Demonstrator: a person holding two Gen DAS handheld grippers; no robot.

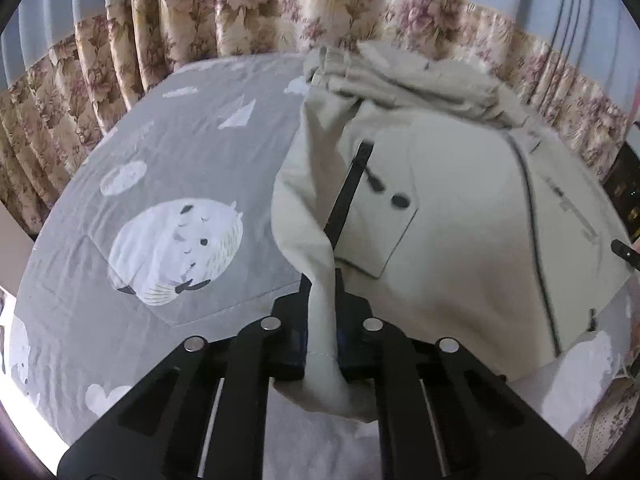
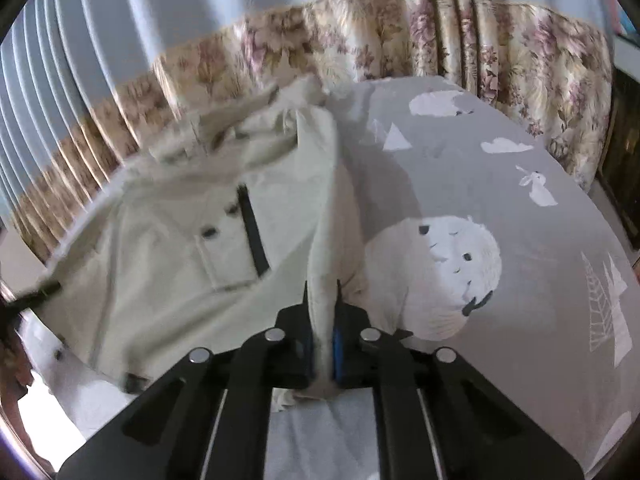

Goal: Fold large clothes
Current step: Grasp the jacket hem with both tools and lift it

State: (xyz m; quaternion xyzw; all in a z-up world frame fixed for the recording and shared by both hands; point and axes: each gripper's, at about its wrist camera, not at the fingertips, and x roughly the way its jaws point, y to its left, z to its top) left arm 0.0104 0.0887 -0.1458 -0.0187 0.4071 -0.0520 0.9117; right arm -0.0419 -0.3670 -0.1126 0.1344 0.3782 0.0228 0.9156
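A large cream jacket with black zips, a snap pocket and a hood lies spread on a grey bed sheet. My left gripper is shut on a fold of the jacket's left edge, and the cloth runs up between the fingers. In the right wrist view the same jacket lies to the left. My right gripper is shut on a fold of its right edge. Both pinched edges are lifted off the sheet. The hood is bunched at the far end.
The grey sheet carries white owl, cloud and paper-plane prints. Floral and blue curtains hang close behind the bed. Dark furniture stands at the far right. The bed's near edge drops off at lower left.
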